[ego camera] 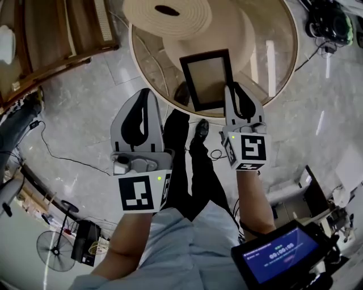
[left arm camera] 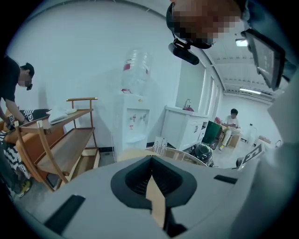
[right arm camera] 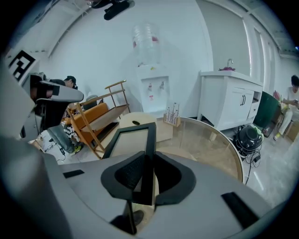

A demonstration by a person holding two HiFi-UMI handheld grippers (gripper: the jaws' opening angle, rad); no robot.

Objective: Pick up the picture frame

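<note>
The picture frame (ego camera: 207,79) is black with a pale brown panel and sits over the near edge of the round glass table (ego camera: 275,54). My right gripper (ego camera: 232,89) is shut on its right rail. In the right gripper view the frame (right arm camera: 126,140) runs forward from the right gripper (right arm camera: 148,161), with the dark rail pinched between the pads. I cannot tell whether the frame still touches the glass. My left gripper (ego camera: 148,93) hangs to the left of the table over the floor, shut and holding nothing. The left gripper (left arm camera: 152,163) shows its jaws together.
A round wooden disc (ego camera: 170,14) lies at the table's far side. A wooden shelf unit (ego camera: 57,34) stands at the left, with cables and a fan (ego camera: 57,249) on the floor. A person's legs and shoe (ego camera: 199,129) are below the table edge. A screen (ego camera: 278,255) is at lower right.
</note>
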